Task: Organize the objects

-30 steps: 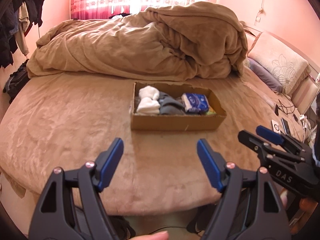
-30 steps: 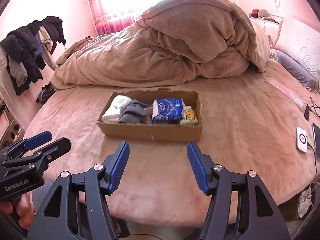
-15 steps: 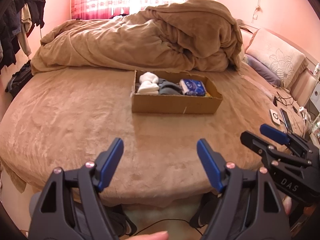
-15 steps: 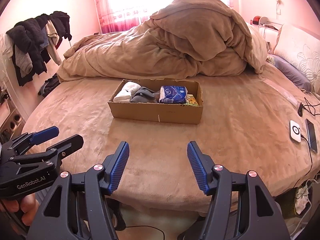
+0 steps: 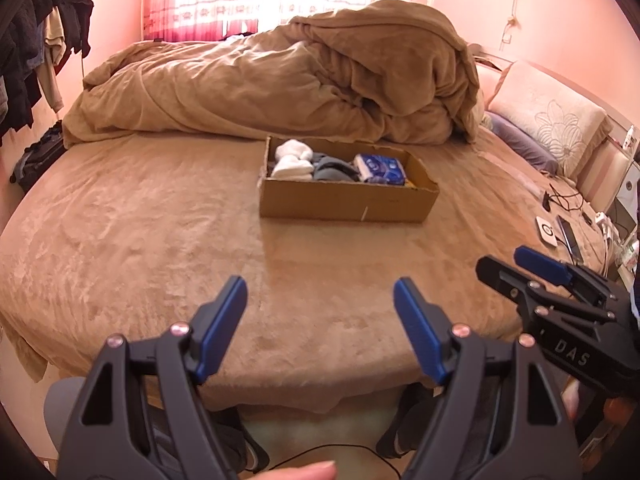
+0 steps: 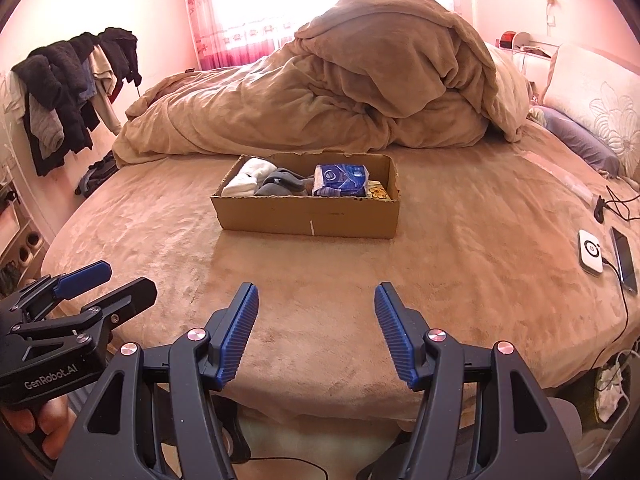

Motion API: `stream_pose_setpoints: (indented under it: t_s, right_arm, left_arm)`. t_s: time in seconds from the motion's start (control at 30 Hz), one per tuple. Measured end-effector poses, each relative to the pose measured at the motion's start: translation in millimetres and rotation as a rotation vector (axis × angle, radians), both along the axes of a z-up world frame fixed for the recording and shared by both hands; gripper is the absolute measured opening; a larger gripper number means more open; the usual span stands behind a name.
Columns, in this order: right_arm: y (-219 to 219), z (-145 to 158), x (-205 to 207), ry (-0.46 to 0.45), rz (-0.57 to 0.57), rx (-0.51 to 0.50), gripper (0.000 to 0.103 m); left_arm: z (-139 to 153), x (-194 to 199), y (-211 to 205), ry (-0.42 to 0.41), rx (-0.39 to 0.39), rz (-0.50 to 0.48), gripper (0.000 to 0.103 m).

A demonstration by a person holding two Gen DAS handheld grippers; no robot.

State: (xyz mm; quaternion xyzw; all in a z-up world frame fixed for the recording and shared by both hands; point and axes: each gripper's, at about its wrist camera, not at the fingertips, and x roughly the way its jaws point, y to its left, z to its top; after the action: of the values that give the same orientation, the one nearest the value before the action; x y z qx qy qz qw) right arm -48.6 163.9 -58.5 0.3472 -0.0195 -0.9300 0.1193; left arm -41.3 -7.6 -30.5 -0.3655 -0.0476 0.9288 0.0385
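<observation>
A shallow cardboard box [image 5: 344,202] [image 6: 308,216] sits on the brown bed cover. It holds white socks [image 5: 292,160] [image 6: 248,178], grey socks [image 5: 334,170] [image 6: 280,184], a blue tissue pack [image 5: 380,168] [image 6: 340,178] and a yellow packet [image 6: 378,193]. My left gripper [image 5: 320,312] is open and empty near the bed's front edge, well short of the box. My right gripper [image 6: 316,320] is open and empty beside it; it also shows in the left wrist view [image 5: 520,268].
A heaped brown duvet [image 5: 280,80] lies behind the box. Pillows [image 5: 548,120] are at the right. A white charger pad [image 6: 591,256], a phone [image 6: 624,258] and cables lie at the bed's right edge. Clothes [image 6: 72,88] hang at the left.
Both grippers have pulled back from the box toward the bed's front edge. Both stay open and empty. The box now looks smaller and farther.
</observation>
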Motion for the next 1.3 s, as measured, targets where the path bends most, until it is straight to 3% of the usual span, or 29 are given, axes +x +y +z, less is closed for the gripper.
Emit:
stream_pose_setpoints:
  t_s: [1.3]
  right_arm:
    - [1.6, -9.9, -8.1, -0.008, 0.004, 0.012, 0.064]
  left_arm:
    - [-5.4, -10.6, -9.4, 0.005, 0.002, 0.018, 0.077]
